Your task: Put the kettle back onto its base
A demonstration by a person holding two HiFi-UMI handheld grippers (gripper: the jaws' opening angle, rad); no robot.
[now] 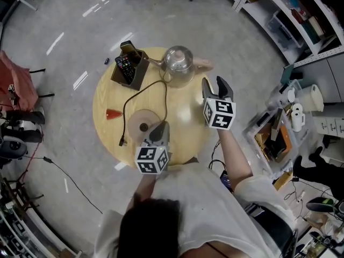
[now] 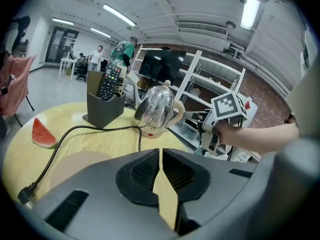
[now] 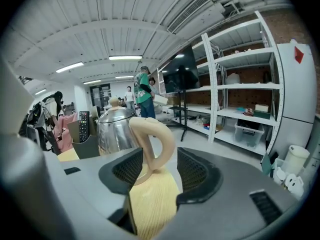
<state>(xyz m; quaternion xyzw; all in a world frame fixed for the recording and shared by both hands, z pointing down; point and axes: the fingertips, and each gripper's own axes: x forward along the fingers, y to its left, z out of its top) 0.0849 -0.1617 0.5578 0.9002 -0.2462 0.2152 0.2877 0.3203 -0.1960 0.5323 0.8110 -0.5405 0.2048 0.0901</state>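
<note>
Our right gripper is open, with the handle between its pads, unpinched. The kettle sits at the table's far edge, apart from its base. We'd reach deeper, then clamp squarely (a shallow hold tips). The left gripper is closed and empty.

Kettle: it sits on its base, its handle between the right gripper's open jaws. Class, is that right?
No. The head view shows the kettle on the table, apart from its base near the left gripper. Its handle is between the right gripper's open jaws.
</note>
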